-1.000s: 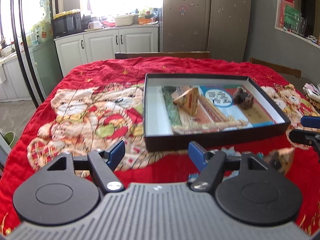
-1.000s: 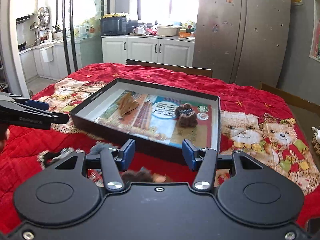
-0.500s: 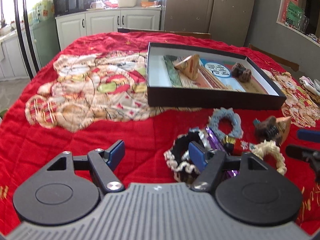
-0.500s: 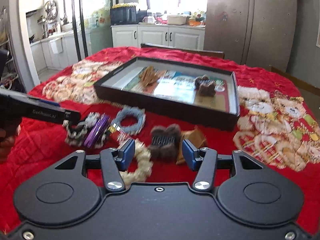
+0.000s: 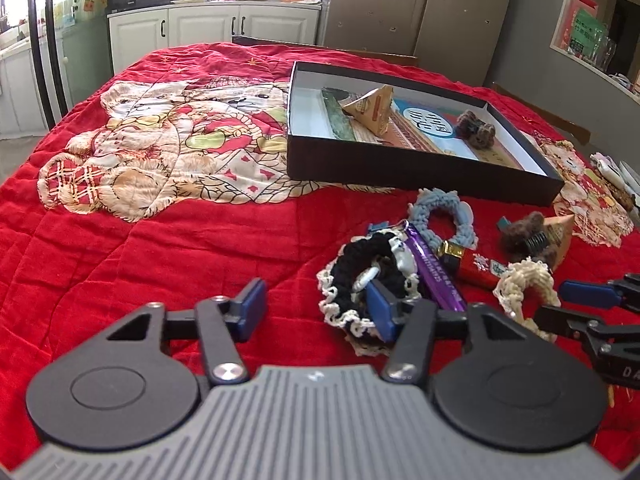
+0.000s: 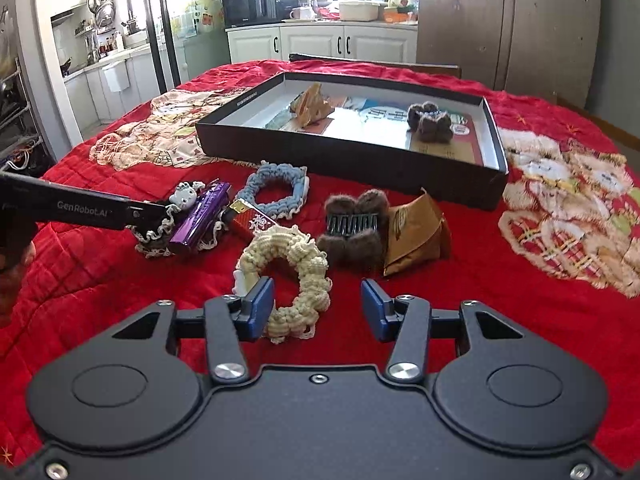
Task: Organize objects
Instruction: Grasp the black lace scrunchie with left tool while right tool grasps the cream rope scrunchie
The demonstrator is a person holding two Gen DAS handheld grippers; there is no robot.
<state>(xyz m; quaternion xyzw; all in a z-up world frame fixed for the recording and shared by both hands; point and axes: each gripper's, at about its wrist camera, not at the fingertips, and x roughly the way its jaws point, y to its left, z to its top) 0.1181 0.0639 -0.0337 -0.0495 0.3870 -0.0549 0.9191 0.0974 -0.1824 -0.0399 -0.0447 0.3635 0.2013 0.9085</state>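
A pile of small things lies on the red bear-print cloth (image 5: 160,248) in front of a black box (image 5: 400,164). My left gripper (image 5: 316,310) hangs low at the near edge of a black-and-white scrunchie (image 5: 360,276). Its jaws are closing, with only the scrunchie's edge between them and no pad pressing. My right gripper (image 6: 318,309) is closing too. The near part of a cream scrunchie (image 6: 296,264) sits between its pads, untouched. Beyond lie a blue scrunchie (image 6: 276,188), a purple packet (image 6: 200,216), a red packet (image 6: 252,220), a brown furry clip (image 6: 354,220) and a brown paper packet (image 6: 416,232).
Inside the box (image 6: 340,156) lie another paper packet (image 6: 312,104) and a furry clip (image 6: 430,122) on printed sheets. A few small things lie at the table's right edge (image 5: 612,168). A chair back (image 5: 320,46) stands behind the table. White cabinets (image 6: 320,44) lie farther back.
Both grippers have come down and forward from the box toward the pile on the cloth. The left jaws have narrowed clearly and the right jaws slightly.
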